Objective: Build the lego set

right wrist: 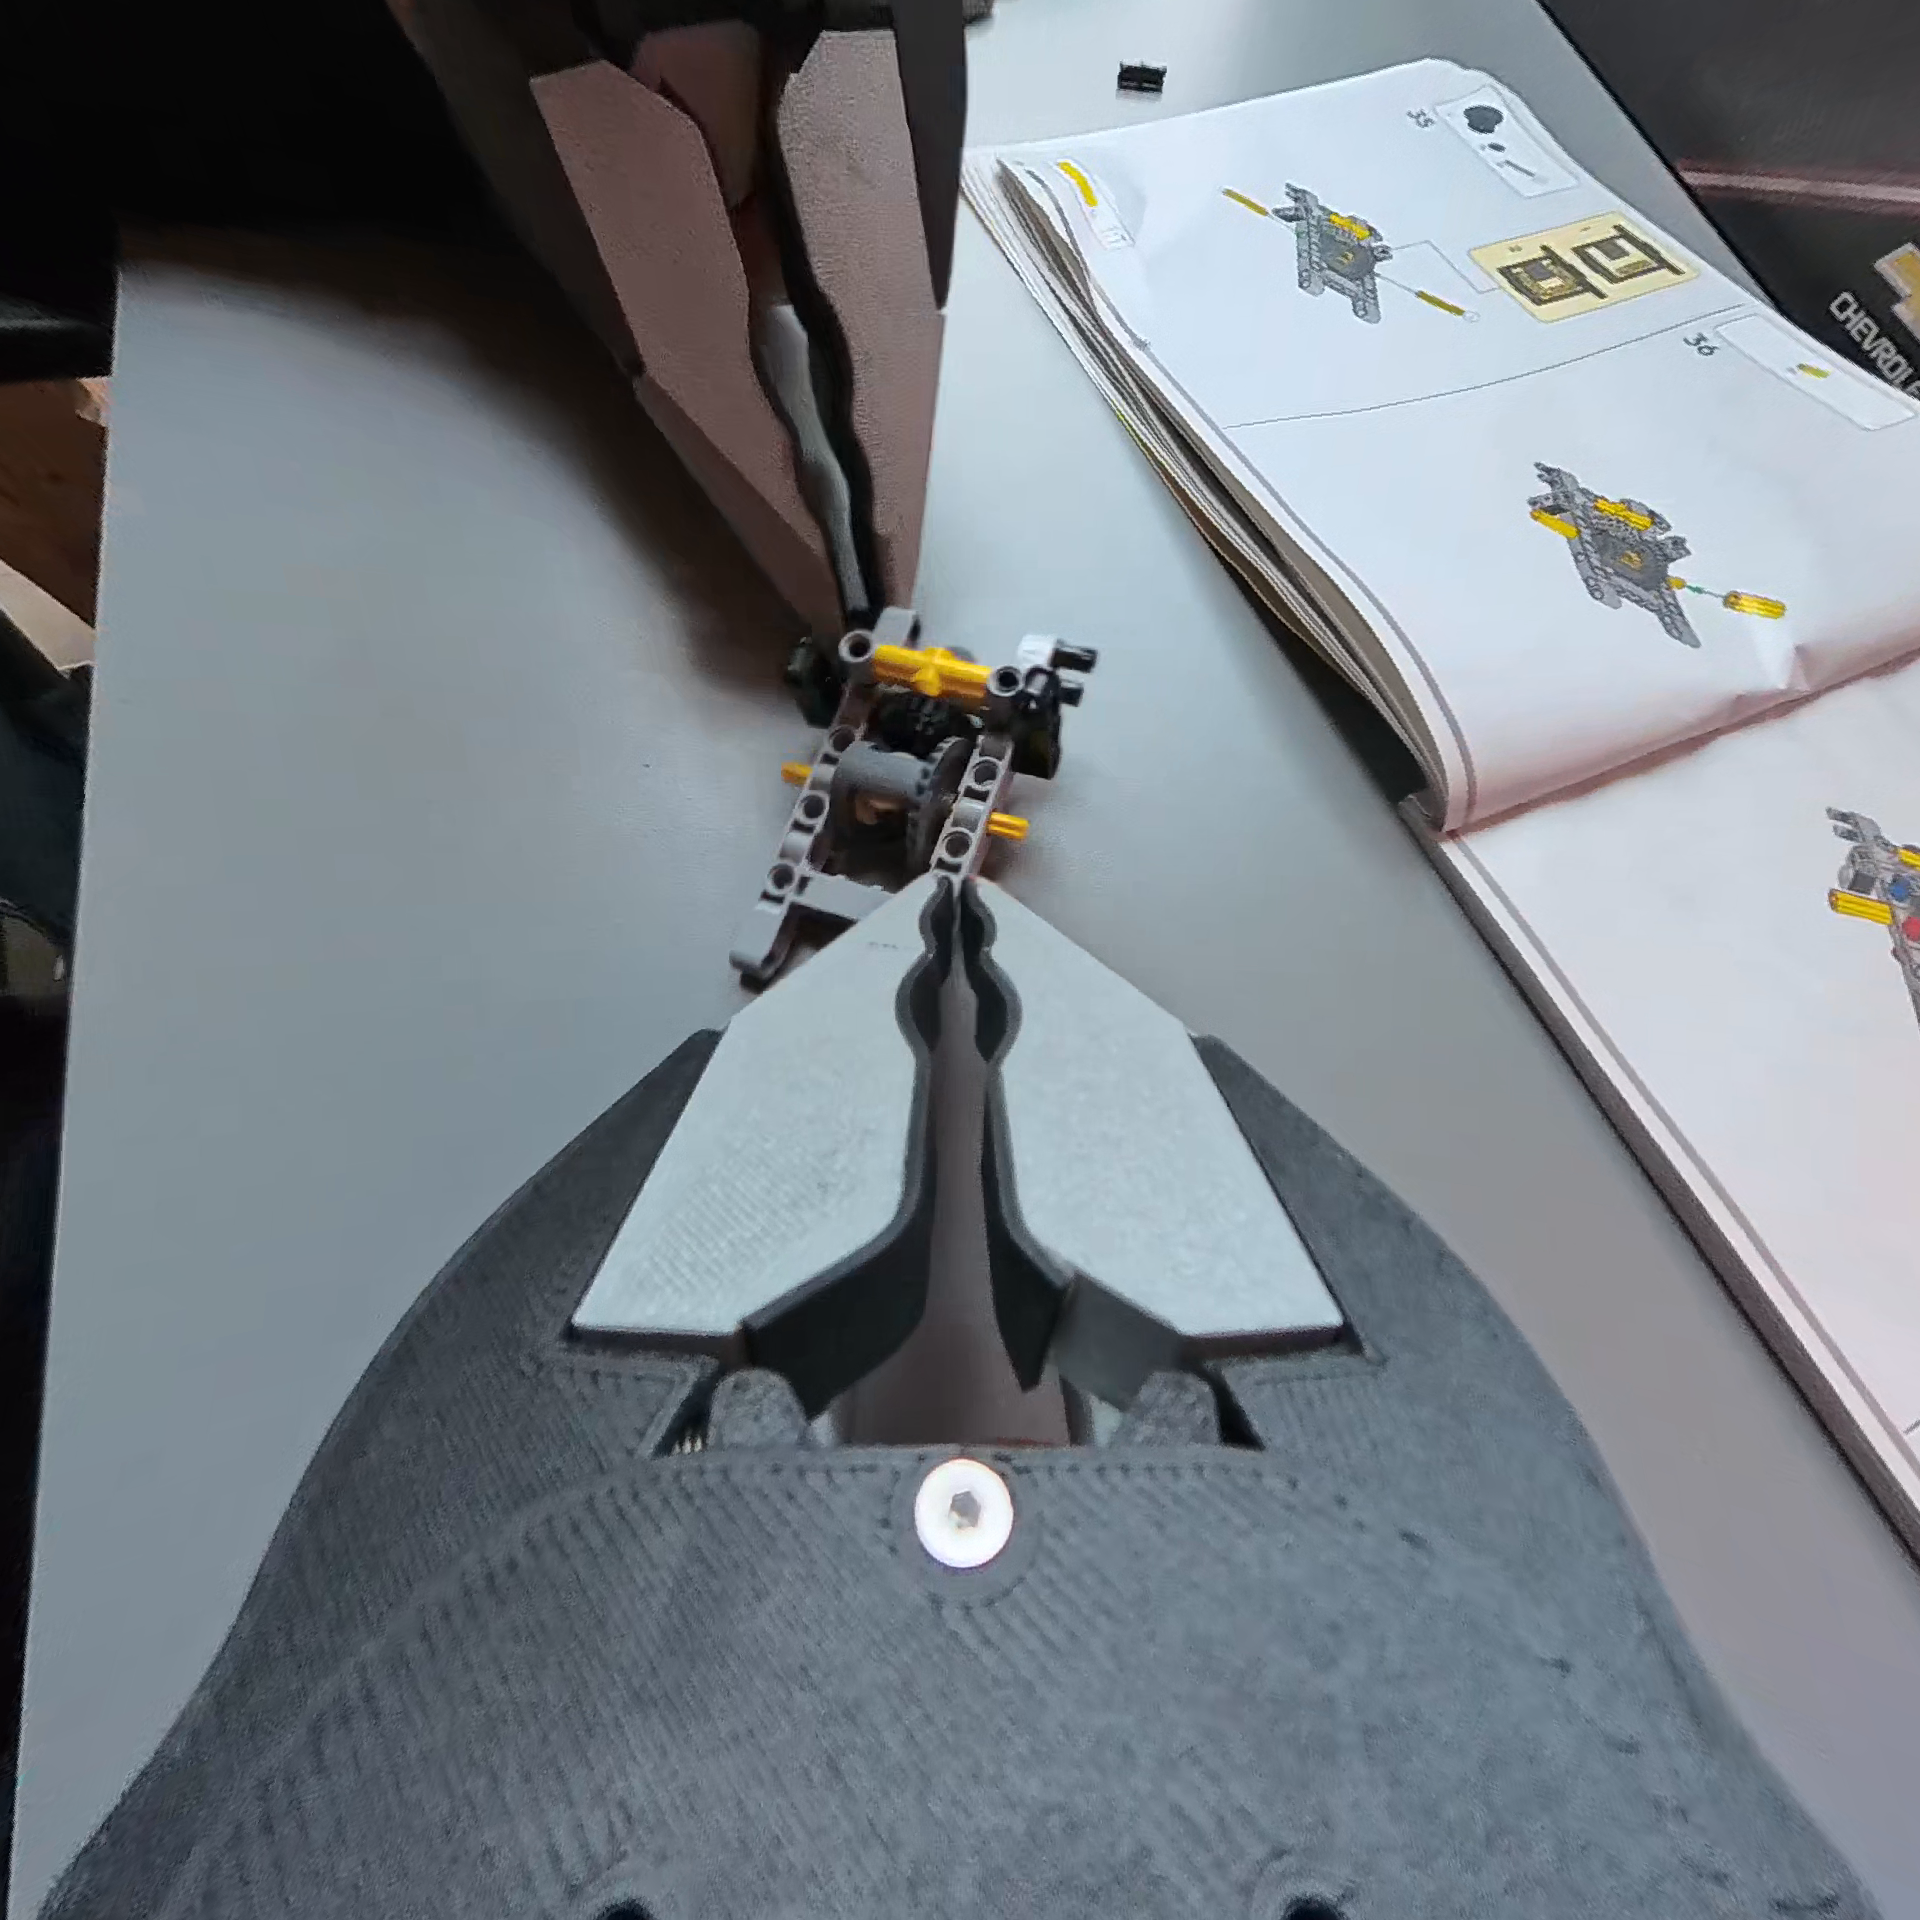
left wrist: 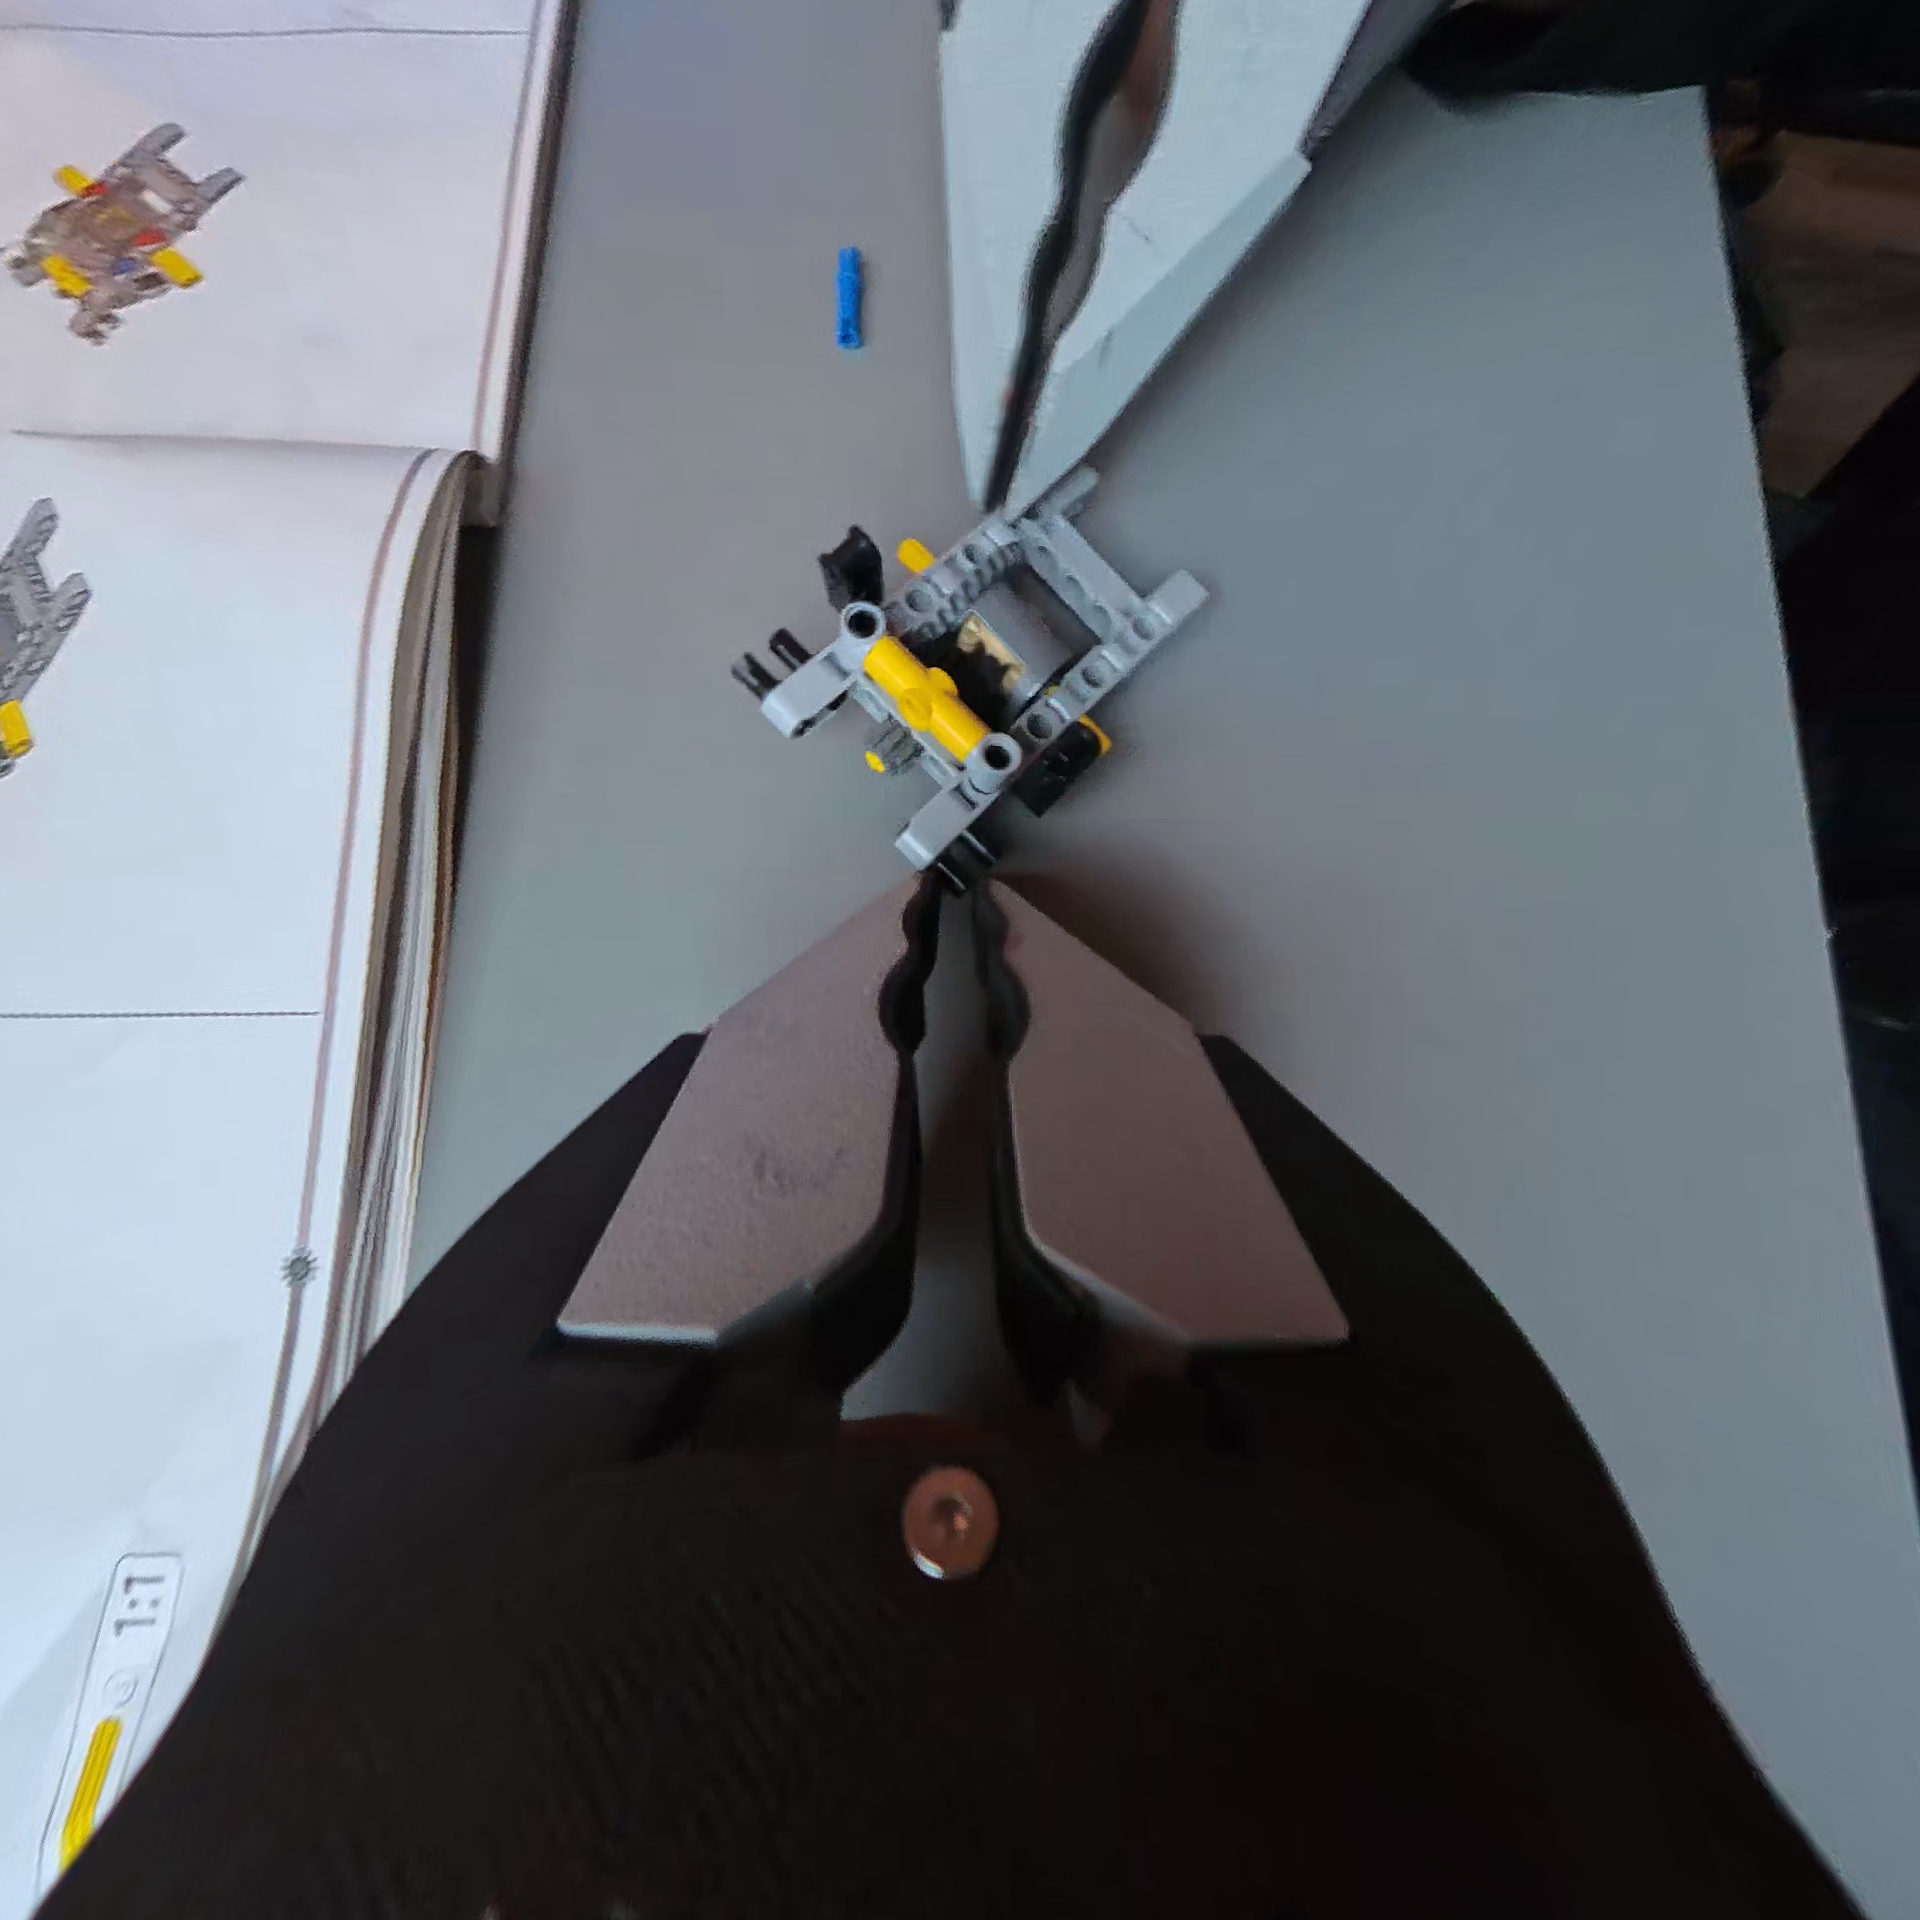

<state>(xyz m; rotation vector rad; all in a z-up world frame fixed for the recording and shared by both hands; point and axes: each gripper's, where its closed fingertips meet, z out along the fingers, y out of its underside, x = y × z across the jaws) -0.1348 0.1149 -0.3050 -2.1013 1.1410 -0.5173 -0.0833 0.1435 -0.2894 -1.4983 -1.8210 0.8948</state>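
Observation:
A small grey Lego frame (left wrist: pixel 1049 608) with a yellow connector (left wrist: pixel 920 701), gears and black pins lies on the grey table (left wrist: pixel 1403 779). My left gripper (left wrist: pixel 956 883) is shut on a black pin (left wrist: pixel 961 860) that sticks out of the frame's near corner. In the right wrist view the frame (right wrist: pixel 805 821) lies just ahead of my right gripper (right wrist: pixel 951 885), which is shut with its tips against the near end of one side beam (right wrist: pixel 971 800). I cannot tell whether it pinches anything. Each gripper shows in the other's view: the right gripper (left wrist: pixel 1023 312) and the left gripper (right wrist: pixel 862 592).
An open instruction booklet (left wrist: pixel 208 727) lies to the left, and shows at the right in the right wrist view (right wrist: pixel 1507 468). A loose blue pin (left wrist: pixel 850 296) lies beyond the frame. A small black piece (right wrist: pixel 1141 78) lies far off. A dark box (right wrist: pixel 1870 301) stands at the booklet's far corner. The grippers' ends are close to 7 centimeters from one another.

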